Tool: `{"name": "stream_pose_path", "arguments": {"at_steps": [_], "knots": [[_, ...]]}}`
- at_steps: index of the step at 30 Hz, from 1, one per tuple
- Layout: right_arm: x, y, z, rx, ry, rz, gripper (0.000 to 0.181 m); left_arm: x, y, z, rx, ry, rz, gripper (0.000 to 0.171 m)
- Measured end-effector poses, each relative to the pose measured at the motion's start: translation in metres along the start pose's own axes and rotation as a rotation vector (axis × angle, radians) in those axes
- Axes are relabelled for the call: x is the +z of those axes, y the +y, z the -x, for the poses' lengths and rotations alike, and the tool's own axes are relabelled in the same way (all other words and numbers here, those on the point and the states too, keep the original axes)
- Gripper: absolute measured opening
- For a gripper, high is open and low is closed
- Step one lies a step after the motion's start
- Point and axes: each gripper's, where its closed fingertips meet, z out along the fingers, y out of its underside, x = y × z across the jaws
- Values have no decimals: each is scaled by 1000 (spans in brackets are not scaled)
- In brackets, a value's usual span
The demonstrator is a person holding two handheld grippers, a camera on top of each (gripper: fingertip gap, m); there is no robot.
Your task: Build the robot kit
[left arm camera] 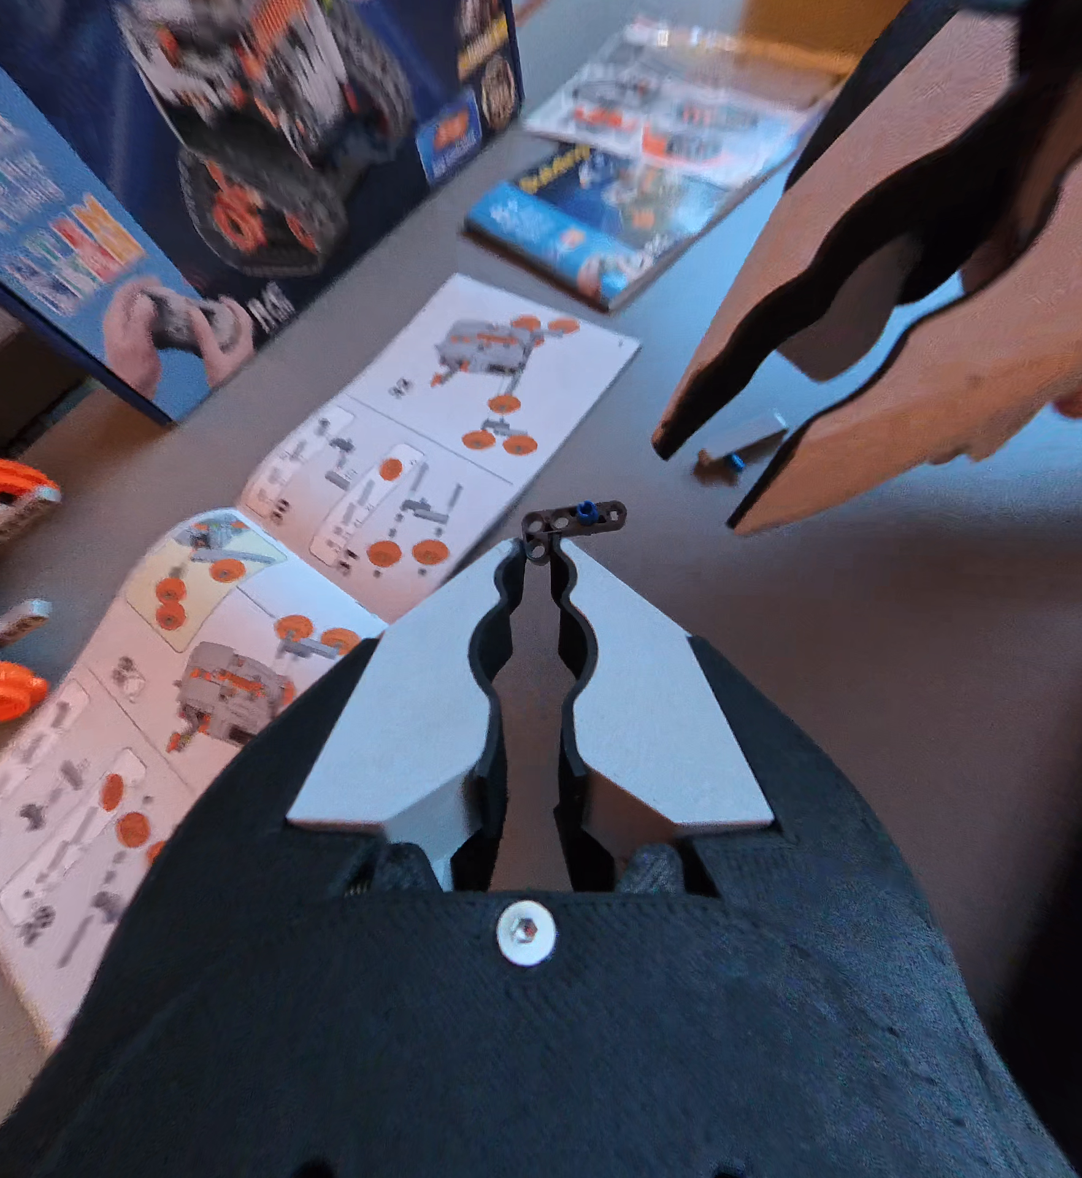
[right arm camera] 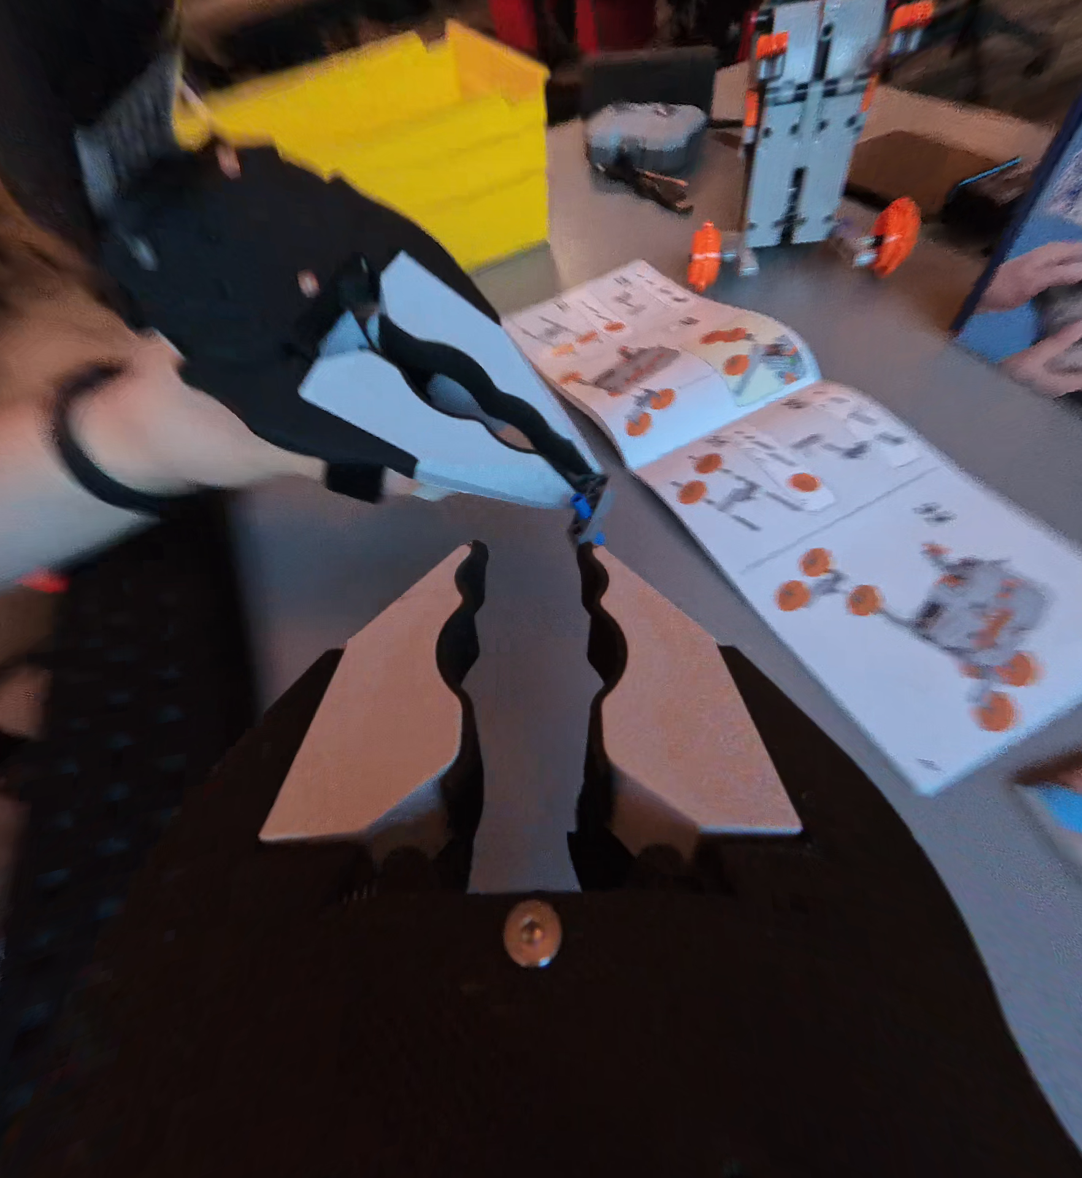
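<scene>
Left wrist view: left gripper [left arm camera: 538, 547] clamps the dark L-shaped beam [left arm camera: 569, 524] by its short leg, just right of the instruction booklet [left arm camera: 309, 561]; keep this grip steady. Right wrist view: right gripper [right arm camera: 531, 553] spread, empty, beam just ahead; approach squarely

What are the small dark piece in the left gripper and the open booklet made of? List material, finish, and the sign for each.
Dark L-shaped beam: probably moulded plastic, fairly matte; it has even round holes and holds a blue pin. The left gripper pinches it at the tips.
Instruction booklet: printed paper, slightly glossy; its thin pages bow upward near the fold.
</scene>
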Motion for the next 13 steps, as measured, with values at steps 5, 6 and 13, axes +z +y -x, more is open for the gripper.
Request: {"name": "stream_pose_path", "arguments": {"at_steps": [5, 6, 13], "knots": [[-23, -42, 0, 497, -363, -231, 22, -27, -38, 6, 153, -73, -263, 5], [-22, -40, -4, 523, -380, -219, 24, -32, -48, -5, 191, -35, -335, 5], [-37, -48, 27, 703, -845, -141, 15, -59, -76, -44, 300, 101, -575, 4]]}}
